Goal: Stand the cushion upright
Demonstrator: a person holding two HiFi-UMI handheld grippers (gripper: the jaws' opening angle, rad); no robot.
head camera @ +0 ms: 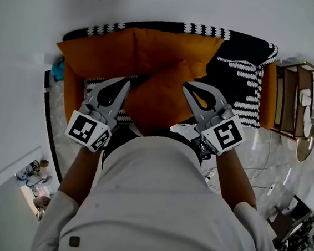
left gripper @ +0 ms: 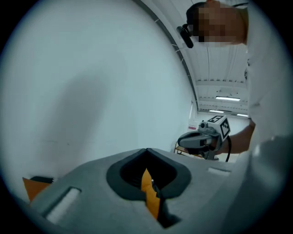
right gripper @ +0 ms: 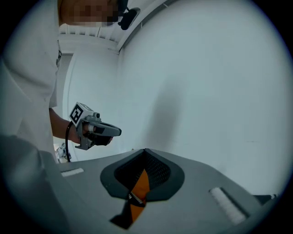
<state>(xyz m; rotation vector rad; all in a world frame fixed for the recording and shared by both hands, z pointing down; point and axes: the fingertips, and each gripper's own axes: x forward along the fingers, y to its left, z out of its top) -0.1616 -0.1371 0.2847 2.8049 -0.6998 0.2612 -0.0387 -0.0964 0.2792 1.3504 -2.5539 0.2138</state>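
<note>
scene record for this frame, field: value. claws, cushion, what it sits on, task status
left claw: shut on a thin orange edge of the cushion
right claw: shut on orange cushion fabric beside its zipper
cushion: orange, between the two claws, over the seat of the sofa
sofa: orange, with back cushions behind
throw: black-and-white, draped over the sofa's back and seat
task status: cushion gripped on both sides; whether it stands upright can't be told from above
</note>
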